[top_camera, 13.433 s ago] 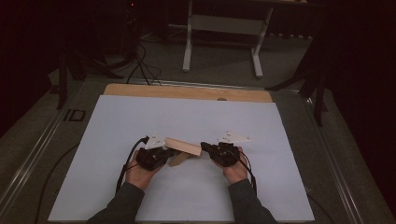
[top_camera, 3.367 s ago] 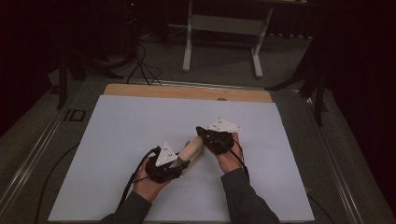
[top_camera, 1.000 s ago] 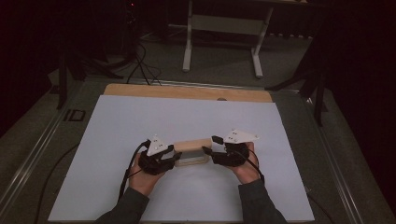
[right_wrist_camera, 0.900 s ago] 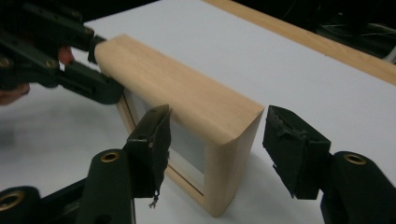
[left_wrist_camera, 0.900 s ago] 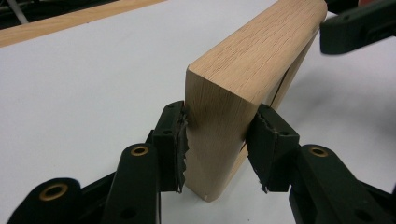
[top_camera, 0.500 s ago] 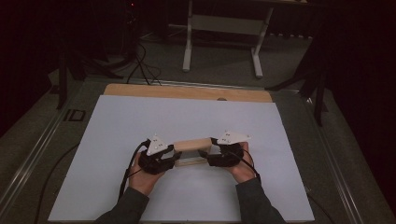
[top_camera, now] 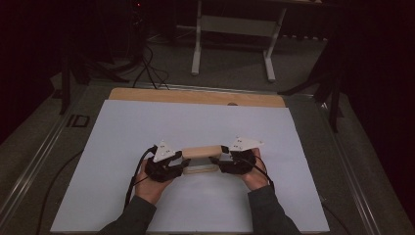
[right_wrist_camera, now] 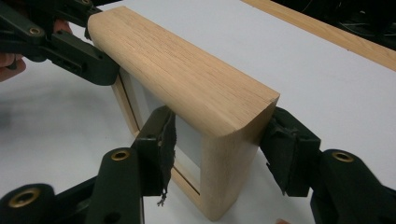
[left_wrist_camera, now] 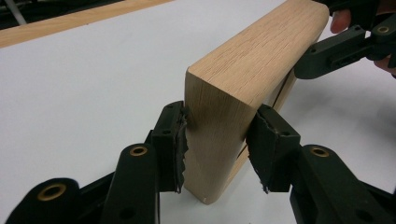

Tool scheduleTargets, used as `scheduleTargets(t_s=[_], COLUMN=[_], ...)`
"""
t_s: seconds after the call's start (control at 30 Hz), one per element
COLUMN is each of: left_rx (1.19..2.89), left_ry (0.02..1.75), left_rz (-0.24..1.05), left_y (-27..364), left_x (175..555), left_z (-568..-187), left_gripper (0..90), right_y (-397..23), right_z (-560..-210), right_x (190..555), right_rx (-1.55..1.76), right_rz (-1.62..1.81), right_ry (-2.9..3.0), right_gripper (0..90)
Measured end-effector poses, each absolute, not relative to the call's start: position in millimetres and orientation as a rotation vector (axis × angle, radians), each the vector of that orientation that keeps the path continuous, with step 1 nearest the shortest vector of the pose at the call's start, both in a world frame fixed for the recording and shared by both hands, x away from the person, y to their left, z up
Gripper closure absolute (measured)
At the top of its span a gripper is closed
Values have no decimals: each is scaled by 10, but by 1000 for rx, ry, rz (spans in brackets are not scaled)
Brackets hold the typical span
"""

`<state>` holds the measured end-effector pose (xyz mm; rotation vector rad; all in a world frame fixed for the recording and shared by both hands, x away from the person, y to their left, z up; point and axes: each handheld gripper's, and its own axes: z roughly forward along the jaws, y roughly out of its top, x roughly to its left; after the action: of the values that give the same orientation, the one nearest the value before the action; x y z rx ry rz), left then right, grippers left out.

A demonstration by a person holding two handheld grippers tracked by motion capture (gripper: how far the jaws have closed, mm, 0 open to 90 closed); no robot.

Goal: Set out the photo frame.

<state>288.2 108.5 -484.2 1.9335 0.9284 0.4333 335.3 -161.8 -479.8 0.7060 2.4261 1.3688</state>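
Note:
A light wooden picture frame (top_camera: 200,152) stands on edge on the white sheet, between my two grippers. My left gripper (top_camera: 185,164) is shut on its left end. In the left gripper view both pads (left_wrist_camera: 173,140) press the frame (left_wrist_camera: 243,70) on either side. My right gripper (top_camera: 219,159) holds the opposite end. Its jaws have just been closing with the frame (right_wrist_camera: 187,79) between them, one pad (right_wrist_camera: 164,140) on the glazed face, the other on the back. Each gripper view also shows the other gripper far off: the right gripper (left_wrist_camera: 341,46) and the left gripper (right_wrist_camera: 70,51).
A white sheet (top_camera: 195,122) covers the table, and a strip of wooden tabletop (top_camera: 195,96) shows along its far edge. Beyond it stand a white table frame (top_camera: 235,29) and floor cables (top_camera: 147,63). Dark stands flank the table.
My right gripper has shifted slightly left and closed onto the frame's right end. The left gripper and the frame have stayed put.

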Motion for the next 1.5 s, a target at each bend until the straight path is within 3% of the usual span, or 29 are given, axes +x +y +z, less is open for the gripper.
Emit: scheduleTargets(t_s=[0.93,1.0,1.1,1.5], left_rx=[1938,1922,1910,1914], left_ry=[928,944,945,921], left_rz=[433,452,423,382], left_y=[1169,1193,1227,1218], left_x=[3080,3115,3177,3255], left_z=[-4790,-4779,-4796,-4860], left_gripper=[580,674,680,559], right_y=[-1612,-1603,-1576,-1557], right_z=[-4793,-4791,-4798,-4774], right_x=[3364,3376,3401,3435], right_rx=[709,724,732,666], right_rz=[1351,1355,1364,1306], right_ry=[2419,2412,2406,2404], right_gripper=[552,573,570,557])
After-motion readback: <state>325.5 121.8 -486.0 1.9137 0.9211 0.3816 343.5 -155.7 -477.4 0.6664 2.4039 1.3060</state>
